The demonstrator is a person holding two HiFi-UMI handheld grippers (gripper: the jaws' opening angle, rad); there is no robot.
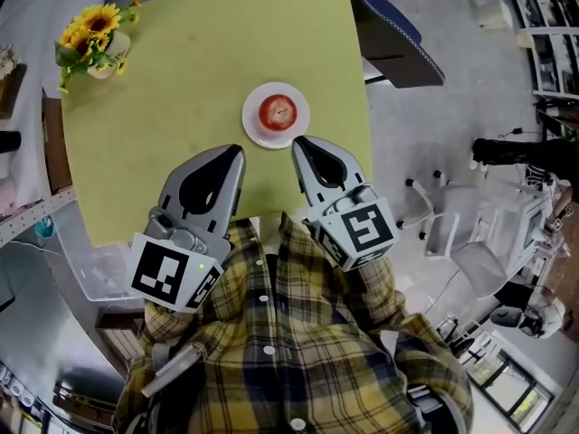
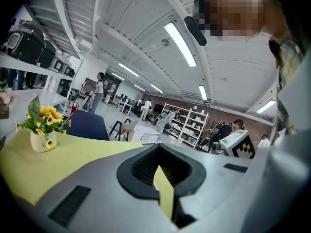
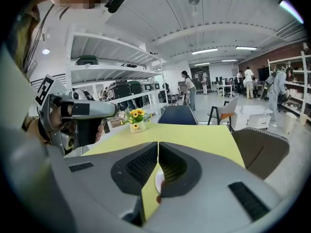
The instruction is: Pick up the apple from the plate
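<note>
A red apple (image 1: 278,112) lies on a small white plate (image 1: 252,127) near the right side of the yellow-green table (image 1: 181,89). Both grippers hover just short of the plate, over the table's near edge. My left gripper (image 1: 239,150) is shut and empty, its tip to the lower left of the plate. My right gripper (image 1: 297,141) is shut and empty too, its tip almost at the plate's near rim. In the right gripper view the shut jaws (image 3: 158,143) frame a sliver of the plate (image 3: 157,180). The left gripper view shows shut jaws (image 2: 158,146) and only table.
A pot of sunflowers (image 1: 92,40) stands at the table's far left corner. A dark chair (image 1: 398,39) sits at the far right of the table and a white chair (image 1: 452,229) stands on the floor to the right. Shelving and people fill the room beyond.
</note>
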